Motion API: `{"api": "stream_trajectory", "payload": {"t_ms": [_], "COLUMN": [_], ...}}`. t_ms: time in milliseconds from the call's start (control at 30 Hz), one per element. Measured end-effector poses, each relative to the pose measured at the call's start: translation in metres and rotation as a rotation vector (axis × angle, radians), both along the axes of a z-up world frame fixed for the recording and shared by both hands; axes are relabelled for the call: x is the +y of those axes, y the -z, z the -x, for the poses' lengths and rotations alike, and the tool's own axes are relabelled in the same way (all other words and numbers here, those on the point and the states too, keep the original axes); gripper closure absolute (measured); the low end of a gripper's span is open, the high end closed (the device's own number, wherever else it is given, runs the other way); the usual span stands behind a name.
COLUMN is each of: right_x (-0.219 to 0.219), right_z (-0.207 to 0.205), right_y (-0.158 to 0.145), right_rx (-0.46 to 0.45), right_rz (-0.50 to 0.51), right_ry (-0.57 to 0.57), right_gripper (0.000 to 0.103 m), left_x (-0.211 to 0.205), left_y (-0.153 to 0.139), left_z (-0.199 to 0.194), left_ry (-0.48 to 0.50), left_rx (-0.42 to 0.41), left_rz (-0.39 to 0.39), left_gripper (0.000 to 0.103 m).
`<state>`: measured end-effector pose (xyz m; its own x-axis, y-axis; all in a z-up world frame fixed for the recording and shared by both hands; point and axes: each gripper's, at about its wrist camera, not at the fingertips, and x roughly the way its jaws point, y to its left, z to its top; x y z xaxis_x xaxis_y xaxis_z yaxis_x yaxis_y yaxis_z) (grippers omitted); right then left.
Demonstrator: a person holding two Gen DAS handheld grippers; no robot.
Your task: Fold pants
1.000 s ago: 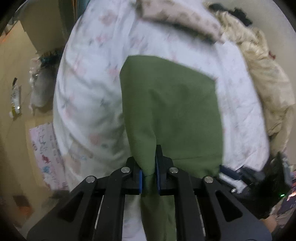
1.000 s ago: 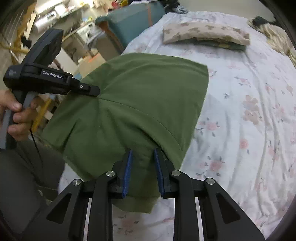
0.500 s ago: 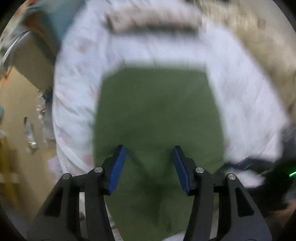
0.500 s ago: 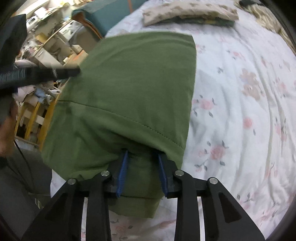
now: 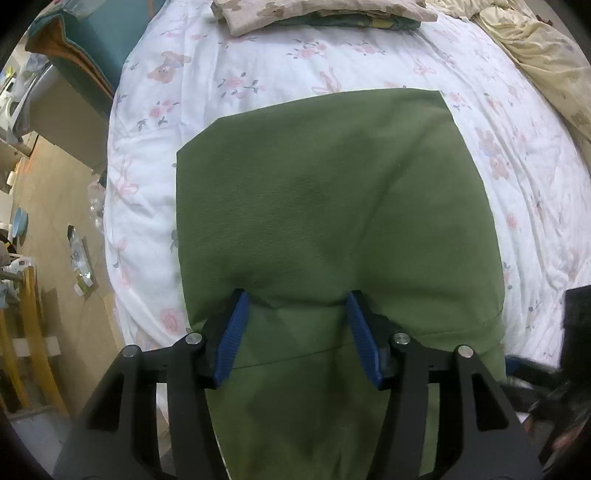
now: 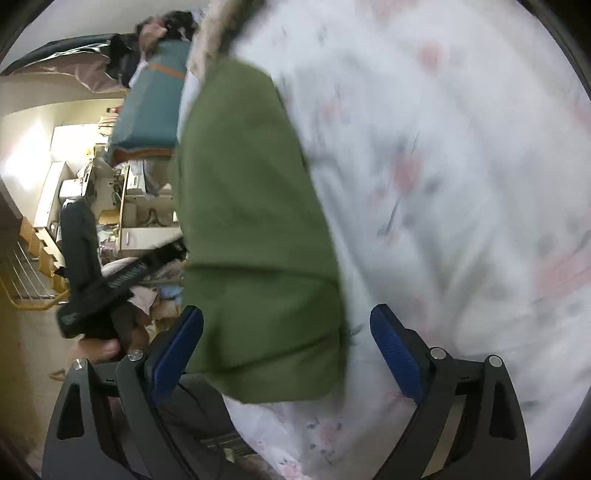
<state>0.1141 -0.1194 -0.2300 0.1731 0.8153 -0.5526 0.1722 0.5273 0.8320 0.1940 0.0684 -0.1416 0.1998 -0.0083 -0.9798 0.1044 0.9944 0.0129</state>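
Note:
The green pants lie folded flat on the floral bedsheet, their near end hanging over the bed edge. My left gripper is open, its blue pads apart just above the near part of the pants, holding nothing. In the right wrist view the pants show as a tilted, blurred green slab on the sheet. My right gripper is open wide over the pants' near corner, empty. The other hand-held gripper shows at the left of that view.
A folded beige patterned cloth lies at the far end of the bed, a cream blanket at the far right. Left of the bed is wooden floor with clutter and a teal cloth. Shelves and boxes stand beyond.
Both grippers have let go of the pants and opened. The pants have settled flat on the bed. The right gripper has swung and rolled, so its view is tilted and blurred.

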Motion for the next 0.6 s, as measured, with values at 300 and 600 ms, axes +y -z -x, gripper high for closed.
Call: {"api": "stream_trajectory", "payload": {"t_ms": [300,600], "right_x": [0.031,-0.045], "right_z": [0.014,-0.028], "right_y": [-0.003,-0.092], "right_rx": [-0.028,-0.272], "right_rz": [0.07,0.081], "right_ry": [-0.031,-0.067], "right_gripper": [0.041,0.069], "left_x": [0.003,0.015], "left_y": [0.002,-0.084], "left_z": [-0.004,0.0], "left_ry": [-0.024,-0.054], "left_rx": [0.022,-0.332], "left_rz": [0.005,0.087], "left_gripper": [0.05,0.038]}}
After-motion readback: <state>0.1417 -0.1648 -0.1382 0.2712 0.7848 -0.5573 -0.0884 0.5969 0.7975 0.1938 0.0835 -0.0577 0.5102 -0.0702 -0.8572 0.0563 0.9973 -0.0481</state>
